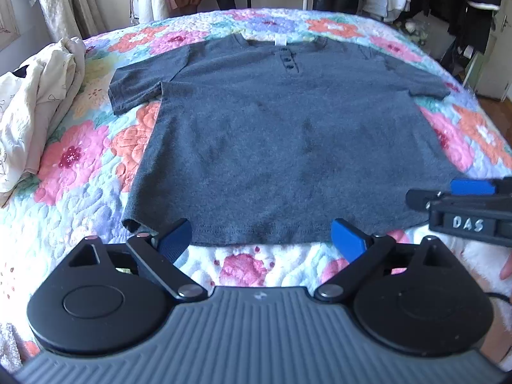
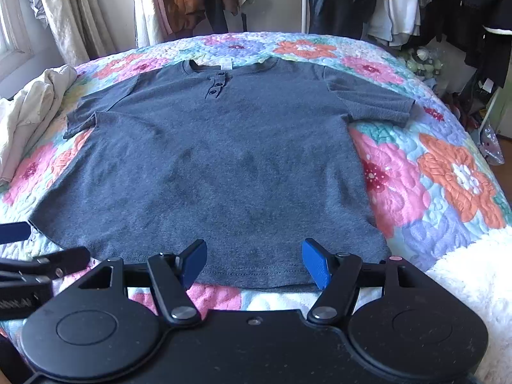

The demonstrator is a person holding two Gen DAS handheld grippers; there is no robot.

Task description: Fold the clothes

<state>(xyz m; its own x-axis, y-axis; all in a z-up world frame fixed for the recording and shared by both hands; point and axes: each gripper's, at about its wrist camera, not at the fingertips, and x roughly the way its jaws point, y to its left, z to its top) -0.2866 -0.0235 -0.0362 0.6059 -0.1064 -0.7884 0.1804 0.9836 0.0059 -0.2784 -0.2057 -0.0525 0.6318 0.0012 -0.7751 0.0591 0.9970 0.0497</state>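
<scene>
A dark grey short-sleeved henley shirt [image 1: 288,140] lies flat, front up, on the floral quilt [image 1: 80,160], collar at the far side and hem nearest me. It also shows in the right wrist view [image 2: 217,166]. My left gripper [image 1: 260,240] is open, its blue-padded fingers spread just above the hem's left half, holding nothing. My right gripper [image 2: 254,264] is open over the hem's right half, empty. The right gripper also shows at the right edge of the left wrist view [image 1: 460,204]. The left gripper shows at the left edge of the right wrist view [image 2: 28,256].
A crumpled cream garment [image 1: 35,105] lies on the quilt's left side, also in the right wrist view [image 2: 28,108]. Clothes hang on a rack [image 2: 368,3] behind the bed. A white fluffy blanket [image 2: 473,272] lies at the near right. The quilt [image 2: 448,172] surrounds the shirt.
</scene>
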